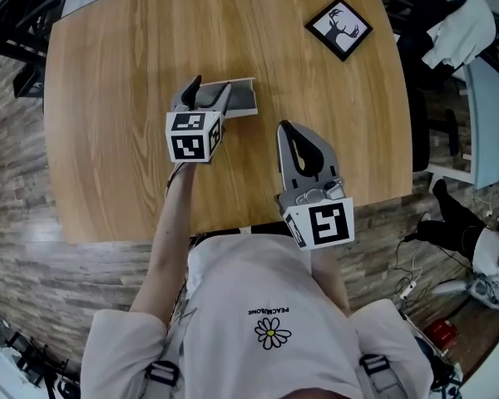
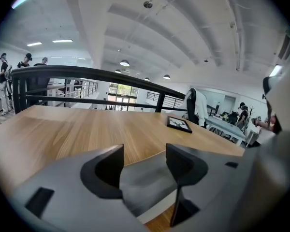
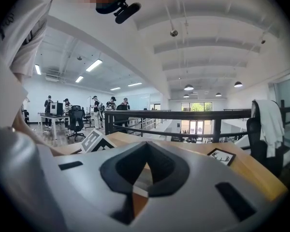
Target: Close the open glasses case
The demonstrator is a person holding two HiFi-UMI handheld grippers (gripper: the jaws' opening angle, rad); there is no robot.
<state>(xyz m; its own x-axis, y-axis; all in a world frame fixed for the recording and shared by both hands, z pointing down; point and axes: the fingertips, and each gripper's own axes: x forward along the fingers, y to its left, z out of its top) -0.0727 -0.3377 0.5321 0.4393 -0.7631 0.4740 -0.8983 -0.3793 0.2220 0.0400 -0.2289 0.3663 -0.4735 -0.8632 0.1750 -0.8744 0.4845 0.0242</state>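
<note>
The grey glasses case [image 1: 243, 100] lies on the wooden table [image 1: 108, 131], left of centre, its light-edged lid standing up along the far side. My left gripper [image 1: 211, 86] is at the case's left end and open, one jaw on each side of that end. In the left gripper view the grey case [image 2: 146, 178] fills the gap between the dark pads [image 2: 106, 170] without a clear press on it. My right gripper [image 1: 285, 127] hovers apart, to the right of the case and nearer the person, shut and empty; its tips [image 3: 146, 146] meet.
A black-framed deer picture [image 1: 339, 28] lies at the table's far right corner. A dark railing [image 2: 87, 76] runs beyond the far edge. Chairs draped with white cloth [image 1: 461, 15] stand off the right side. The person's torso is at the near edge.
</note>
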